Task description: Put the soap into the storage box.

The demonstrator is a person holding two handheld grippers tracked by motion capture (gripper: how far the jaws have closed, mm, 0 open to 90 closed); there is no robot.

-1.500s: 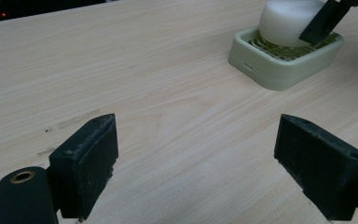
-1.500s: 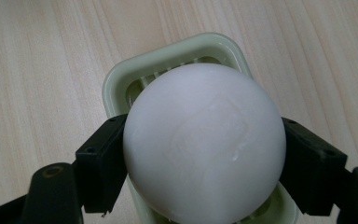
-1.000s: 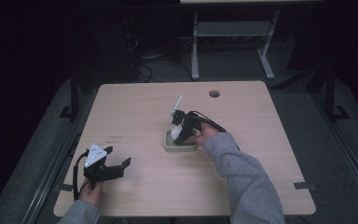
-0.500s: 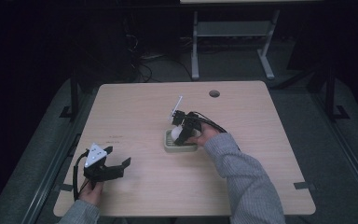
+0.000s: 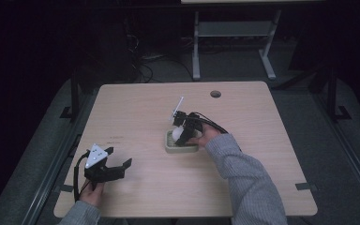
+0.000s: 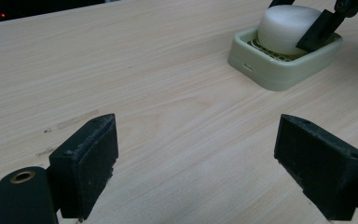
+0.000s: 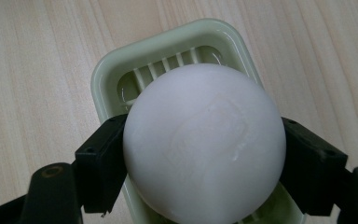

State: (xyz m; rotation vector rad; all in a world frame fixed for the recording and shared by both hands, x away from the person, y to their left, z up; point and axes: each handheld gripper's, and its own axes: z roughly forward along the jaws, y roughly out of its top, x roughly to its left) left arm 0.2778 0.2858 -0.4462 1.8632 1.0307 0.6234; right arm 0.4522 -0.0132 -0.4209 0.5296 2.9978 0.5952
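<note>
Resting in the pale green soap dish (image 7: 103, 74), the white soap bar (image 7: 204, 142) is clamped at its flanks by the right gripper (image 7: 204, 168) fingers. The left gripper (image 6: 204, 168), fingers spread wide and empty, is held well apart over the worktop (image 5: 272, 140).

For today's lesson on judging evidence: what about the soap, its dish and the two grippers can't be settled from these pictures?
- Soap underside: right gripper view, hidden by its own bulk, so resting or lifted is unclear.
- Dish near end: cut off by the bottom edge.
- Right gripper jaws: high view, too small.
- Left gripper body: left gripper view, cut off below.
</note>
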